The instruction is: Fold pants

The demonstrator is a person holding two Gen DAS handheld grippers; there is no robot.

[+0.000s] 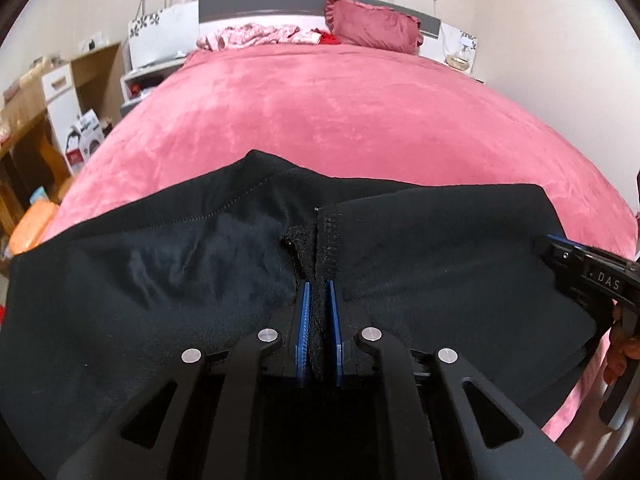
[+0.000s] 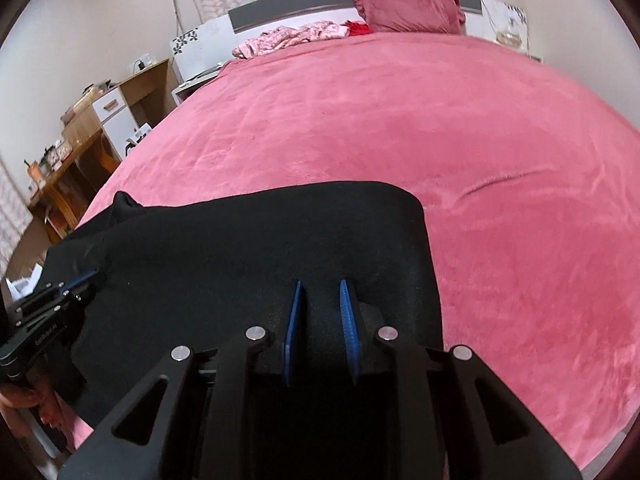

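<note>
Black pants (image 1: 180,280) lie across the near edge of a pink bed (image 1: 340,120); they also show in the right wrist view (image 2: 260,248). My left gripper (image 1: 319,286) is shut on a bunched seam of the pants near their middle. My right gripper (image 2: 322,286) is shut on the pants' fabric near their right edge, with a thick fold between its blue pads (image 2: 294,320). The right gripper shows at the right edge of the left wrist view (image 1: 592,272), and the left gripper at the left edge of the right wrist view (image 2: 52,300).
A pink pillow (image 1: 376,24) and crumpled pink clothes (image 1: 256,36) lie at the headboard. A wooden desk and shelves (image 1: 36,120) with boxes stand left of the bed. A nightstand with a glass jar (image 1: 460,56) is at the far right.
</note>
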